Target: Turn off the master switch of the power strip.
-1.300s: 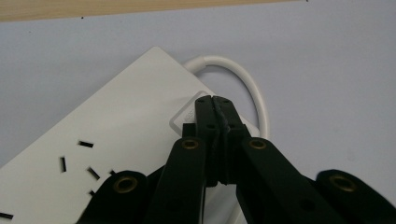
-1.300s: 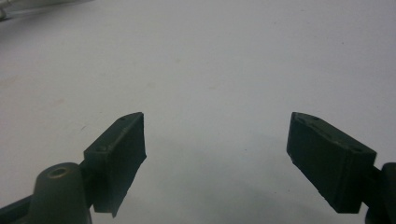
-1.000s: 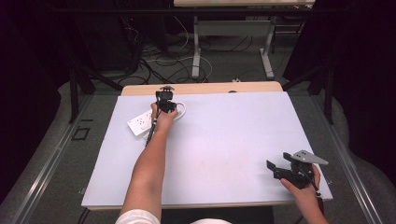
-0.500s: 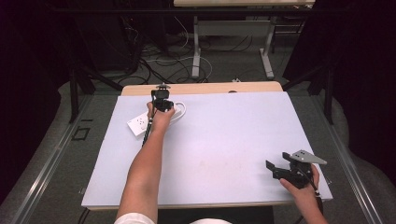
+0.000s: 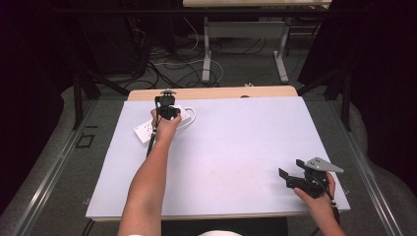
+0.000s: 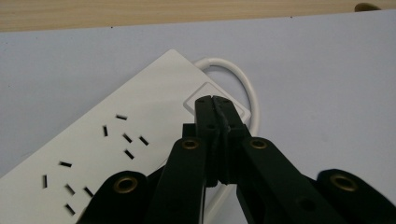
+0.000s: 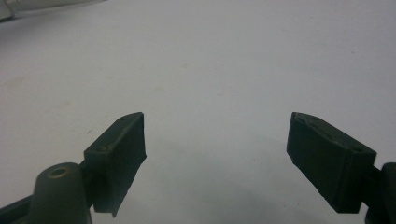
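A white power strip point(image 5: 146, 129) lies slantwise at the table's far left, its white cable point(image 5: 189, 117) looping off its right end. In the left gripper view the strip point(image 6: 93, 144) shows several socket slots and a square switch point(image 6: 205, 93) near the cable loop point(image 6: 243, 84). My left gripper point(image 6: 215, 100) is shut, its joined tips just over that switch; whether they touch it I cannot tell. In the high view it point(image 5: 167, 114) hovers over the strip's right end. My right gripper point(image 7: 215, 154) stands open with nothing between its jaws, low over the bare table near the front right corner point(image 5: 285, 178).
The table top is a pale lilac sheet point(image 5: 236, 147) with a wooden strip point(image 5: 211, 93) along its far edge. Beyond it, cables and table legs point(image 5: 206, 54) cover the floor. A person's two forearms reach in from the front edge.
The left hand and its gripper have drifted slightly back and up over the strip's switch end. The right gripper has kept still.
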Motion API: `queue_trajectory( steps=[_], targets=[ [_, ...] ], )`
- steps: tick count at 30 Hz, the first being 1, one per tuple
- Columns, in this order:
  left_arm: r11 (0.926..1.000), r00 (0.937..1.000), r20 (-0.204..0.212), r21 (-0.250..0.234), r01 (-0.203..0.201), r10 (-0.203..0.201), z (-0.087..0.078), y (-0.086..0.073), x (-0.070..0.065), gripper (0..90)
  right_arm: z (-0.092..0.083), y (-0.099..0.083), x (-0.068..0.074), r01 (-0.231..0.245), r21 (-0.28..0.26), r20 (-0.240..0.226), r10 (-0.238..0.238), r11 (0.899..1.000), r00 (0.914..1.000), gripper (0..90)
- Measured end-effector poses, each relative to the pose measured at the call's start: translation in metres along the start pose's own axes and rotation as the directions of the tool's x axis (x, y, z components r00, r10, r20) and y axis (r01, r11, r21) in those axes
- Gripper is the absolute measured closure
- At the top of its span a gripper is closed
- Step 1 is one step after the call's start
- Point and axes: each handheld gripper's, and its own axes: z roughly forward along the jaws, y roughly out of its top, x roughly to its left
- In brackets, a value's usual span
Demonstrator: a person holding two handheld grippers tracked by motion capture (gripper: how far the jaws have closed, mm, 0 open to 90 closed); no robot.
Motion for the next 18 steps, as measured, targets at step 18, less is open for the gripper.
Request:
queue_trajectory(
  steps=[18],
  targets=[
    [0.997,0.9977,0.05,-0.064,-0.044,0.047,-0.037,-0.005,-0.008,90.0,0.004,0.002,0.004,0.015,-0.002,-0.023,-0.015,1.0,0.9996,19.4]
  ],
)
